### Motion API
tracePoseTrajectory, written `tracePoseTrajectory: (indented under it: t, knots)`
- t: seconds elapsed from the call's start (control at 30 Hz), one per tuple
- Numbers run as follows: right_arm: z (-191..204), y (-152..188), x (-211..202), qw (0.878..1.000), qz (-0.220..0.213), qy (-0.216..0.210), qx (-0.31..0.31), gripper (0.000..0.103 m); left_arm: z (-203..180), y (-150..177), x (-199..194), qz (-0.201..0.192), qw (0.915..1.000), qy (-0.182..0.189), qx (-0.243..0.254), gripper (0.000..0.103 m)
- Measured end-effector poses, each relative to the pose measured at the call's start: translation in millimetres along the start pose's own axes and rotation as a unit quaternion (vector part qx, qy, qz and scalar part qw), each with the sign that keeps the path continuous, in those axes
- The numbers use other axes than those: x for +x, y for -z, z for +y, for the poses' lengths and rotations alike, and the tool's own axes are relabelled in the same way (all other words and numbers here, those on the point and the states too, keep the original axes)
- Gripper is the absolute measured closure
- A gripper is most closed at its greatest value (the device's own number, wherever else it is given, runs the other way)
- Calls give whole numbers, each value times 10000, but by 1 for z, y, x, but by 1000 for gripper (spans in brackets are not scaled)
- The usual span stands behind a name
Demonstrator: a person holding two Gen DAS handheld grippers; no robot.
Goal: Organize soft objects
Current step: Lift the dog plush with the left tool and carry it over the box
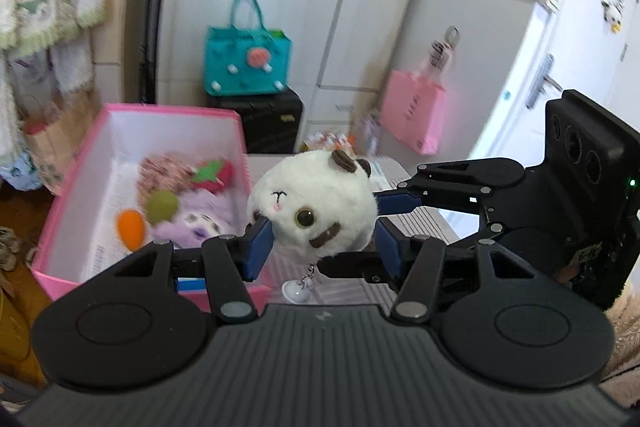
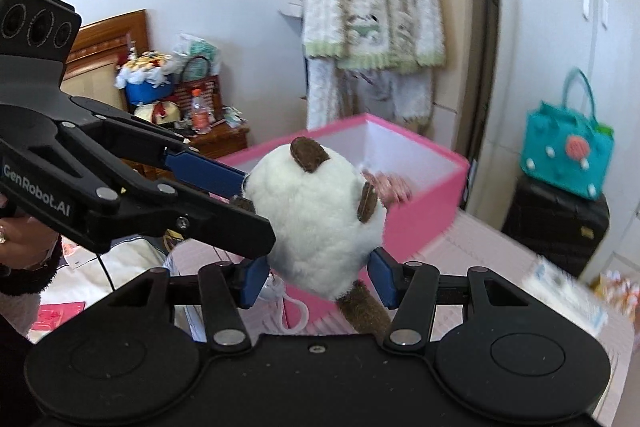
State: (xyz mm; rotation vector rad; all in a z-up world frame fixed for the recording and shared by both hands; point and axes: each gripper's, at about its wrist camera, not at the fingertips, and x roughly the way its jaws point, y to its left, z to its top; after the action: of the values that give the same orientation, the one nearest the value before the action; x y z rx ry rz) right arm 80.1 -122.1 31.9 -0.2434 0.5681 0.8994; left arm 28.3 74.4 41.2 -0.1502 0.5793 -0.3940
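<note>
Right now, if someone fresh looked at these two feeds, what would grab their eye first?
The round white plush toy with brown ears, dead centre, pinched from both sides: the left gripper and the right gripper both grip it in mid-air. Next, the bright pink box just behind it, open, with several soft toys already lying inside. Further back, a teal handbag sits on a black case against the wardrobe.

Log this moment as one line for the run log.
left tongs: shut on plush toy | right tongs: shut on plush toy | pink box: open, holds soft toys | plush toy: not yet in box
</note>
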Motion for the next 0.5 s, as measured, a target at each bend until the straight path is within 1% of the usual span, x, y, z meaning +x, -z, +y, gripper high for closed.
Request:
tracePoseTrajectory:
  t: [0.13, 0.3, 0.4, 0.5]
  knots:
    - [5, -26, 13, 9994, -130, -145, -283, 43, 16, -12, -12, -241, 9993, -283, 29, 48]
    - [2, -56, 37, 9970, -337, -454, -530, 43, 37, -31, -8, -405, 9969, -675, 36, 48]
    - [-5, -72, 57, 9950, -352, -665, -653, 44, 49, -40, 6, -399, 9951, -909, -17, 48]
    - [-11, -87, 80, 9927, -271, -781, -874, 44, 69, -48, 23, -273, 9931, -1119, -208, 48]
